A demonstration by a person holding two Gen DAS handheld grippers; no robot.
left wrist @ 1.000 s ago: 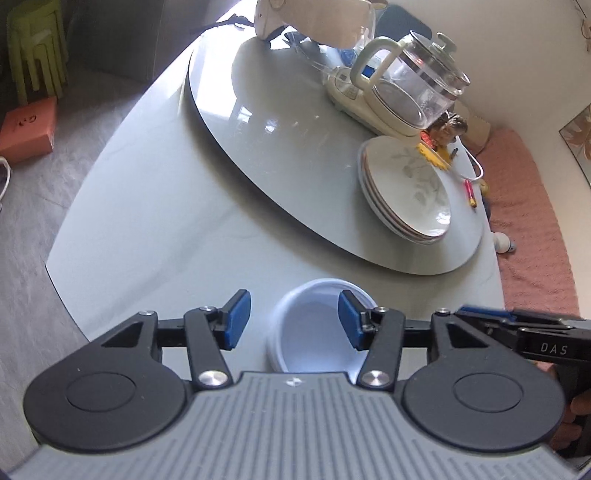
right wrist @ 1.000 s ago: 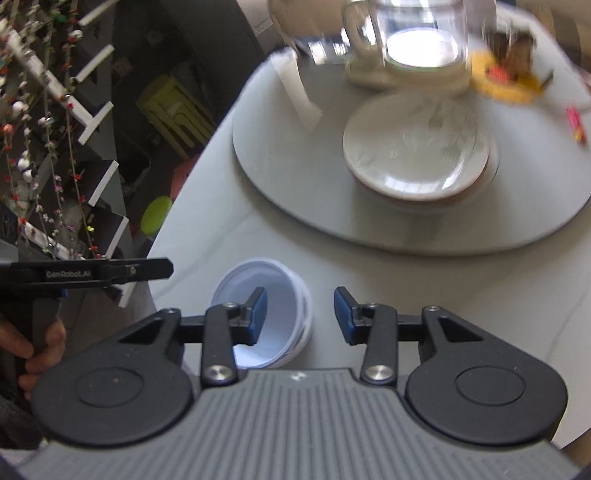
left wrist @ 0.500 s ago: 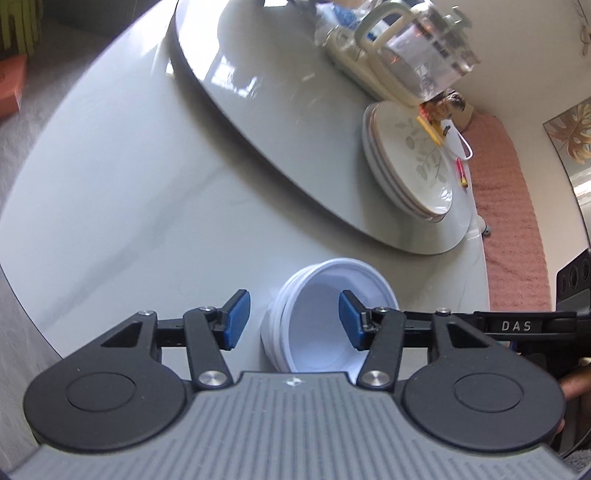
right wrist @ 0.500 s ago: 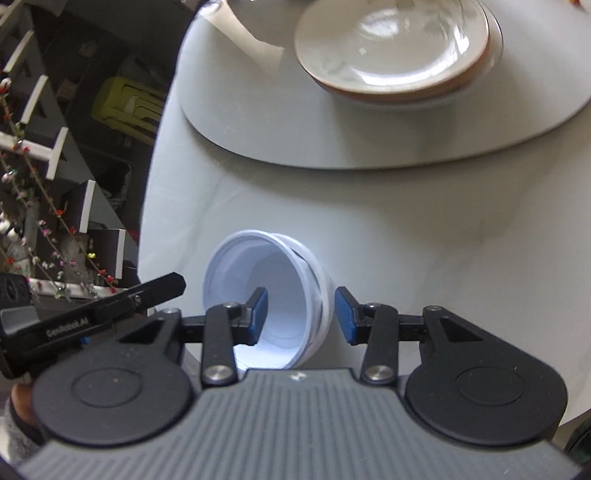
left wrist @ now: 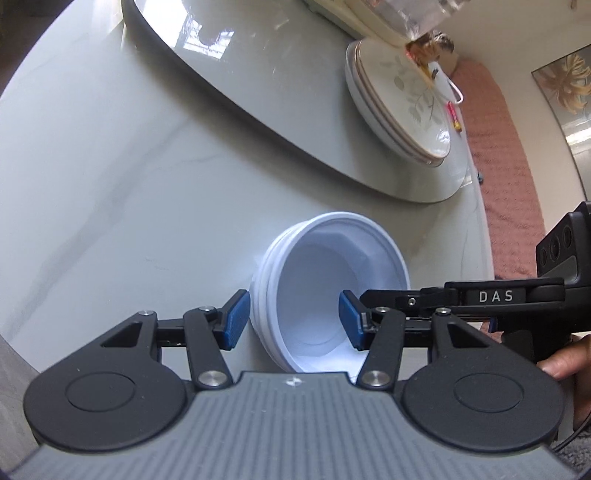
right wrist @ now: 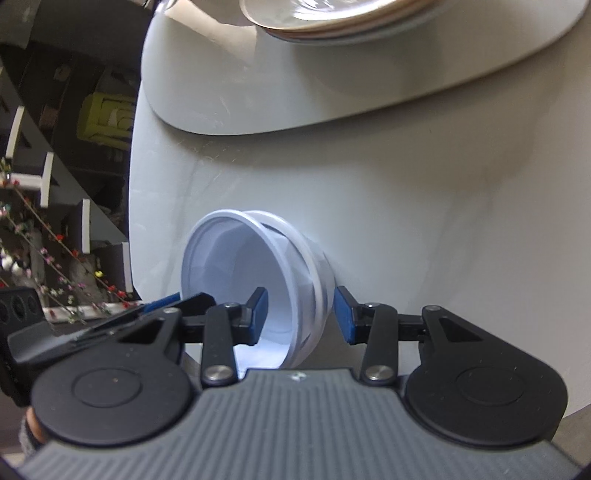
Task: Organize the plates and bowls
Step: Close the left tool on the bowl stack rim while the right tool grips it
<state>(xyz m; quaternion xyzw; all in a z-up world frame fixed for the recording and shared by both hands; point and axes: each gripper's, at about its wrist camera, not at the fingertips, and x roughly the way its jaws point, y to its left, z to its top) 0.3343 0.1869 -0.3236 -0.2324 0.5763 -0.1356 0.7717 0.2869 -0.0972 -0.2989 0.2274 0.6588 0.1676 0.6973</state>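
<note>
A stack of white plastic bowls stands near the table's front edge; it also shows in the right wrist view. My left gripper is open and straddles the stack's left wall, one pad outside and one inside. My right gripper is open and straddles the opposite wall the same way. A stack of floral plates sits on the grey turntable; its edge shows at the top of the right wrist view.
The marble table ends close behind the bowls. A glass kettle base stands on the turntable behind the plates. A pink bench lies to the right. Shelves and a green stool lie beyond the table's left edge.
Both grippers have come down and closer to the bowl stack, each now with one finger inside the rim and one outside. The bowls have not moved.
</note>
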